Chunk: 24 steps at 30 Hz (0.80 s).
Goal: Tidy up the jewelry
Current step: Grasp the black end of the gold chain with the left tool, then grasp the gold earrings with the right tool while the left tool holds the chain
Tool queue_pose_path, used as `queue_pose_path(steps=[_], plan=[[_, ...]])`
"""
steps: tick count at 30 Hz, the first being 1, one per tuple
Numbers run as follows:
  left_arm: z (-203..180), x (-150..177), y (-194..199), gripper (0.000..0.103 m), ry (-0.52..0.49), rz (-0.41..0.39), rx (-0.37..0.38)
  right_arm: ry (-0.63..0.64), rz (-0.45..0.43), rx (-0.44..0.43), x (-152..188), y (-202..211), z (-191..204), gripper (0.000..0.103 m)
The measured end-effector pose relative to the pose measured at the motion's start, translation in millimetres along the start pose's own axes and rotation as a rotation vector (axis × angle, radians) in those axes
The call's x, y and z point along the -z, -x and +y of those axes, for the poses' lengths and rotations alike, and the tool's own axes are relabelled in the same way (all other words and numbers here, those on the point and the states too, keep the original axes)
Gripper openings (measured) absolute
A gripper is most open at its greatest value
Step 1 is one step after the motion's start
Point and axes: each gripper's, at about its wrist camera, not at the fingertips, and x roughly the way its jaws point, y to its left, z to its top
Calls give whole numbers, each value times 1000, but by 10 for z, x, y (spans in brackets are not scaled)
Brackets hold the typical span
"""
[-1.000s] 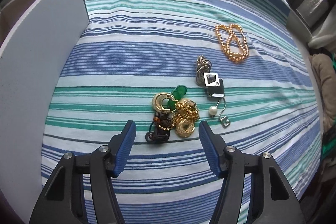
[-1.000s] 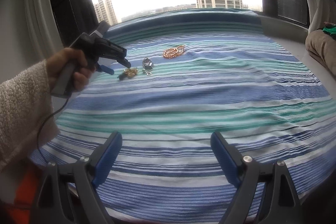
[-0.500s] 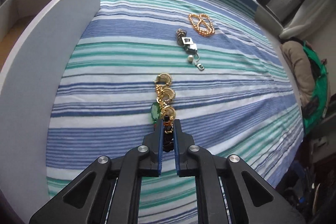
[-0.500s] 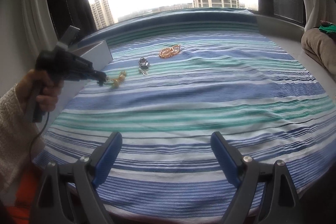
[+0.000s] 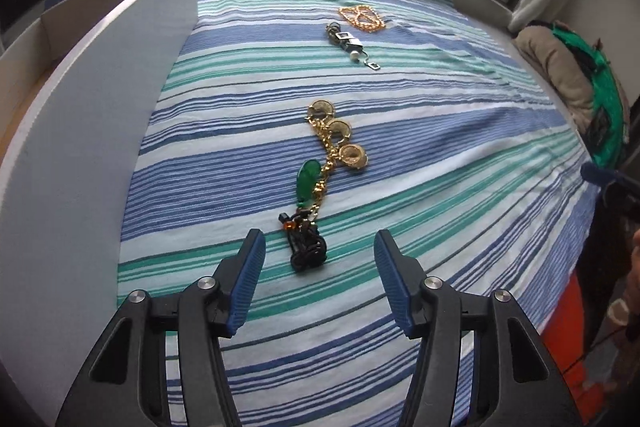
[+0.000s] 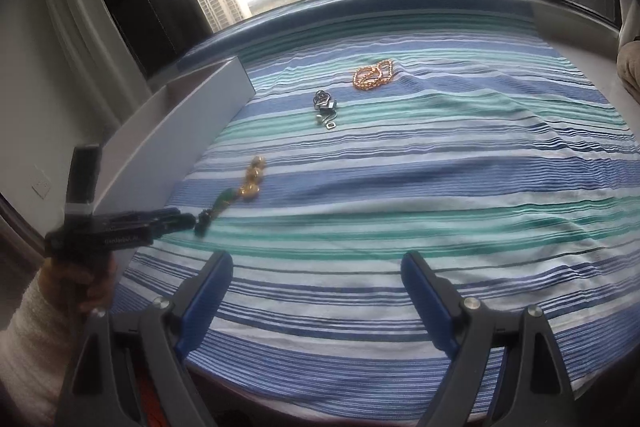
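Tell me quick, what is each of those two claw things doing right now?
Left gripper: jaws open, holding nothing; the charm bracelet lies on the striped cloth just ahead.
Right gripper: jaws open, empty.

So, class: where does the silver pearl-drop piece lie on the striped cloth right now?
In the left wrist view the silver pearl-drop piece lies far up the striped cloth, just before the gold bead chain and beyond the gold coin charm strand.

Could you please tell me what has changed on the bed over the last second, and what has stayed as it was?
The left gripper closed on the bunched charm bracelet, dragged it out into a straight line towards the person, then let go; its jaws are open again. The gold bead chain, silver jewelry, white box and open right gripper stayed put.
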Motion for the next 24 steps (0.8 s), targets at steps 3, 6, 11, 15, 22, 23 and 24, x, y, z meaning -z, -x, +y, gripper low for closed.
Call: queue_pose_path(steps=[3,6,11,15,22,23,24], plan=[[-19,38,-100,56,-27,-3,-47,-15,21,-7,-128,-49,52,88],[157,67,-105,11,46,6,36,-3,7,-15,-149,-14,159,88],[398,222,127,10,167,-15,89,36,29,-3,-55,-42,267,88],[492,361,269,11,234,-10,125,43,53,-12,-9,-79,279,88],[271,354,171,20,152,-6,-23,50,165,-46,-460,-679,404,88],[255,359,159,29,142,-11,-34,52,189,-40,-547,-845,463,88],[238,365,140,38,136,-12,-50,58,206,-43,-631,-1018,532,88]])
